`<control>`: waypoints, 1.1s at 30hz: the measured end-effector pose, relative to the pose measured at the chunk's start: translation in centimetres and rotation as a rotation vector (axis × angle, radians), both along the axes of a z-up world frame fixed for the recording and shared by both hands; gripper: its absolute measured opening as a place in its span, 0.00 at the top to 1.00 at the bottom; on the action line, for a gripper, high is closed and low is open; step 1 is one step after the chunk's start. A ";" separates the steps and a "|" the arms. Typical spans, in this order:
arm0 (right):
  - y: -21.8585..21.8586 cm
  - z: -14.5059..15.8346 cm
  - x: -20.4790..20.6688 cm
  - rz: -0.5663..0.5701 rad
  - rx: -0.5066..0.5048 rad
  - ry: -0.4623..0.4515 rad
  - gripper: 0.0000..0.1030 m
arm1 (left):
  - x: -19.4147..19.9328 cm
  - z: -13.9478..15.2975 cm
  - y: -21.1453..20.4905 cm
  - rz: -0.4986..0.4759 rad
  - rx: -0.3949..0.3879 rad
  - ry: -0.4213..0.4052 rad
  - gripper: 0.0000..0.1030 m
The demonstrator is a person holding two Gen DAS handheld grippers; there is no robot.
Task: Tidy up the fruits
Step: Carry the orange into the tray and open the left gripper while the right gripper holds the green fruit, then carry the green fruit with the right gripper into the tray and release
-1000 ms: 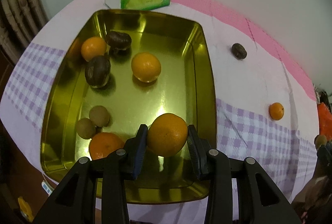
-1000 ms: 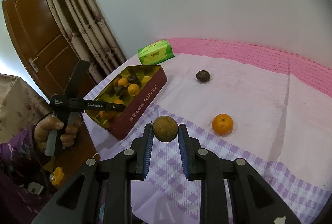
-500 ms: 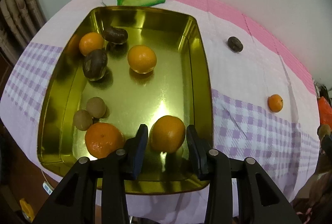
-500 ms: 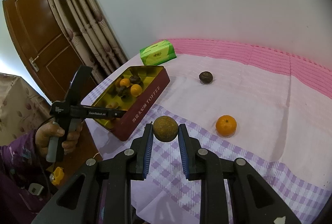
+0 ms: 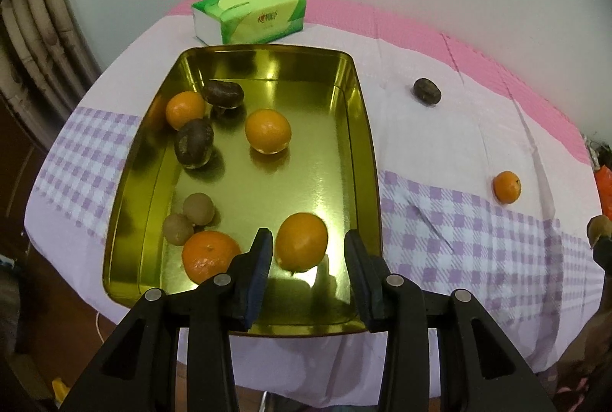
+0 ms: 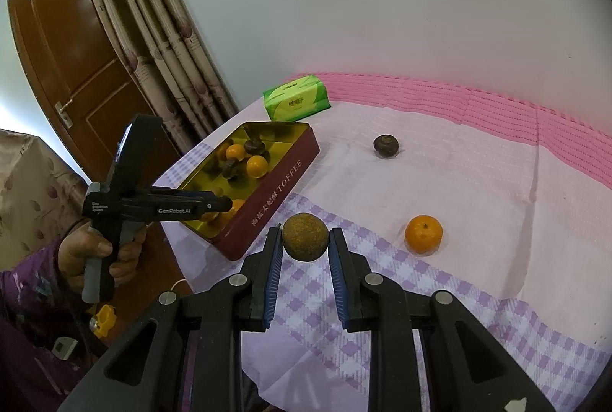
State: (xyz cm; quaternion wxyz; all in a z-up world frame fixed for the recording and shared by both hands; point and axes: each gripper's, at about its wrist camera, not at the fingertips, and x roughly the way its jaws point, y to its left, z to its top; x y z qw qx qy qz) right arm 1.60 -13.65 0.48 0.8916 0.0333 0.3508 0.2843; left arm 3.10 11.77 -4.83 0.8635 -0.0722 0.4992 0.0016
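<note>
Seven fruits lie in the gold tin (image 5: 365, 159), one orange (image 5: 301, 242) between the open left gripper (image 5: 308, 251), the right gripper (image 6: 305, 248) squeezes a brown fruit (image 6: 305, 237) beside the tin, and two more wait outside it.

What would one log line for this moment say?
left gripper: open, orange in tin | right gripper: holding brown fruit | on cloth: orange, dark fruit

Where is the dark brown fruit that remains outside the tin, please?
In the right wrist view, the dark brown fruit lies alone on the pink cloth, right of the toffee tin and beyond the loose orange.
</note>
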 end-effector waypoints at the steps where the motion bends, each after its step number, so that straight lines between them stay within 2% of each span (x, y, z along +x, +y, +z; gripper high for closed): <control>1: 0.1 0.1 0.0 0.002 0.000 0.000 0.78 | -0.2 0.1 0.1 0.002 0.000 -0.002 0.61; 10: 1.8 1.0 0.2 0.027 0.006 -0.006 0.78 | -1.6 0.9 0.0 0.017 0.032 -0.013 0.57; 16: 3.9 1.6 1.5 0.075 0.027 0.002 0.78 | -2.8 2.0 0.1 0.023 0.060 -0.043 0.46; 24: 8.4 1.6 4.2 0.157 0.045 0.033 0.78 | -4.1 3.1 0.9 0.048 0.104 -0.077 0.37; 33: 13.9 0.3 7.0 0.225 0.009 0.074 0.78 | -4.3 3.3 2.5 0.108 0.166 -0.089 0.32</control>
